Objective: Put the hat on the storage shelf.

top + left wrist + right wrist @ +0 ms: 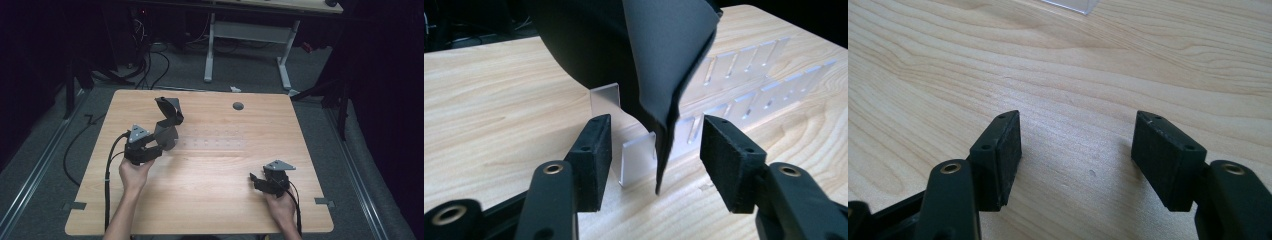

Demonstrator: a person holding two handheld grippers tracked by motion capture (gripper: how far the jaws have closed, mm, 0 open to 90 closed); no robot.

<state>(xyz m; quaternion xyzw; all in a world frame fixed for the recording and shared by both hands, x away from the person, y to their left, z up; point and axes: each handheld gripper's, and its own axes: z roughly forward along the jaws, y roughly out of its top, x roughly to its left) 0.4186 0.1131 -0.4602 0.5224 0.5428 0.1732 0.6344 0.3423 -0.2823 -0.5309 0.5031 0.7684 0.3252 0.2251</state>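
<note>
A dark grey flexible sheet point(167, 125) stands curled and bent on the left half of the wooden table point(210, 200). Its lower end sits at the left end of a clear slotted acrylic rack point(215, 143). My left gripper point(156, 148) is open right in front of it. In the left gripper view the sheet point(664, 60) hangs down between the two parted pads point(593, 155), touching neither, with the rack point(744, 75) behind. My right gripper point(256, 180) is open near the table's front right, low over bare wood point(1078, 150), holding nothing.
A round dark grommet point(238, 106) sits in the tabletop at the back. A corner of clear acrylic point(1073, 4) shows ahead of the right gripper. Beyond the table, cables lie on the floor point(155, 65) and a white desk frame point(247, 32) stands.
</note>
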